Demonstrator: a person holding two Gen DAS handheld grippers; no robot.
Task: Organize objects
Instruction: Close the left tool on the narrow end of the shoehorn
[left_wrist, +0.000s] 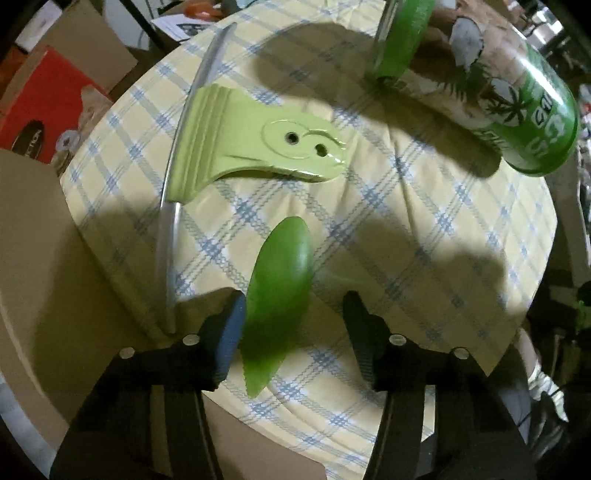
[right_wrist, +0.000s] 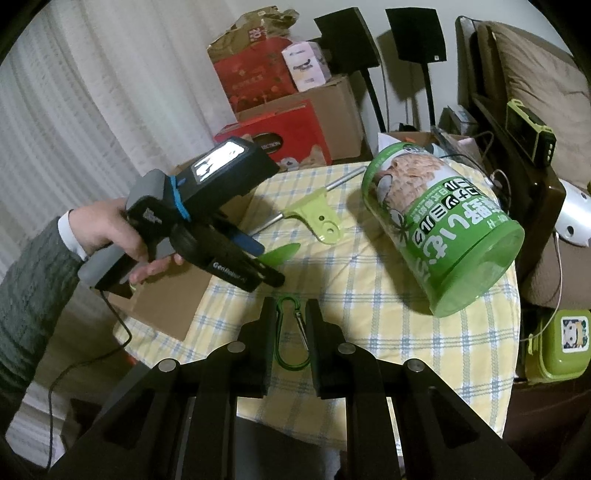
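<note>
My left gripper (left_wrist: 294, 297) points down at the checked tablecloth (left_wrist: 424, 229) and stands open. A dark green leaf-shaped plastic piece (left_wrist: 280, 291) lies between its fingers, close against the left pad and well apart from the right one. The right wrist view shows the same left gripper (right_wrist: 273, 266), held by a hand over that green piece (right_wrist: 279, 256). Beyond it lies a light green bracket on a metal rod (left_wrist: 236, 144) (right_wrist: 321, 218). My right gripper (right_wrist: 291, 306) is shut on a green carabiner (right_wrist: 291, 332). A green snack jar (right_wrist: 443, 229) (left_wrist: 517, 110) lies on its side to the right.
A flat cardboard sheet (right_wrist: 173, 295) juts out from under the cloth at the table's left edge. Red and brown boxes (right_wrist: 288, 136) are stacked behind the table. A green lunch box (right_wrist: 554, 350) sits low at the right, and a cable hangs from the left gripper.
</note>
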